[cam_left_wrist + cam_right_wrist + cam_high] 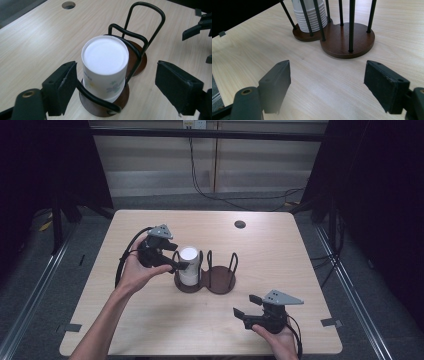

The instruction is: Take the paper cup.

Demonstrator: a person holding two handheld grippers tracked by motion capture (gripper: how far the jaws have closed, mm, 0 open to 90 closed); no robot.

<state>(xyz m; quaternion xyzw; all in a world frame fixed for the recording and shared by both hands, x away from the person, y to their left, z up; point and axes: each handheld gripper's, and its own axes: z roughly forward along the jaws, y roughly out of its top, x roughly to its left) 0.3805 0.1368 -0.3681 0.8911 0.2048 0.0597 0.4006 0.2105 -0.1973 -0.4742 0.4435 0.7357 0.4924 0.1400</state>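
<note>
A stack of white paper cups (189,265) stands upside down in the left bay of a dark wooden two-bay holder (220,281) with black wire loops. My left gripper (180,265) is at the stack's left side, open. In the left gripper view its jaws straddle the cup stack (105,60) with a gap on each side, just outside the wire loop. The holder's right bay (344,42) holds nothing. My right gripper (243,305) rests near the table's front right, open, pointing at the holder, with nothing between its fingers (274,82).
The light wooden table (150,320) has a round cable hole (240,224) at the back. Tape marks sit at the front corners (331,322). Dark floor and black curtains surround the table. My right gripper (197,27) appears beyond the holder in the left gripper view.
</note>
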